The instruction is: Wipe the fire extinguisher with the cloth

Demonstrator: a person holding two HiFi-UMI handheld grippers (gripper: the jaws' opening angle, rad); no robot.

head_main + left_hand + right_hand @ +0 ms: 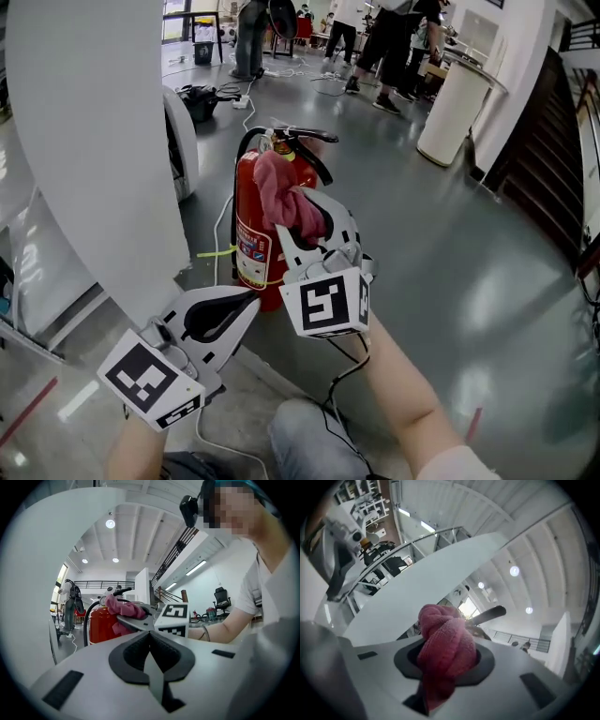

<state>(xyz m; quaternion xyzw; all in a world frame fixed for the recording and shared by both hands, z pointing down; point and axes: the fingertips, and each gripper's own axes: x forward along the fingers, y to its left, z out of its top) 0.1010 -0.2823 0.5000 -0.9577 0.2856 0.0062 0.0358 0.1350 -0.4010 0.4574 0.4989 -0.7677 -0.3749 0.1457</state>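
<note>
The fire extinguisher stands upright on the glossy grey surface. It has a red body, a black lever handle at the top and a black hose curving down its left side. A yellow strap sticks out from its left side at label height.

The right gripper is at the upper front of the fire extinguisher. Its fingers pinch the pink cloth, which is bunched and pressed against the red body just below the handle. In the right gripper view the cloth fills the gap between the fingers of the right gripper, with the black lever showing just beyond it.

The left gripper is low, near the base of the fire extinguisher on its front-left side, and whether it touches cannot be told. In the left gripper view the fingers of the left gripper are pressed together with nothing between them. Beyond them, that view shows the fire extinguisher, the cloth and the right gripper.

A broad white panel rises to the left of the fire extinguisher.
</note>
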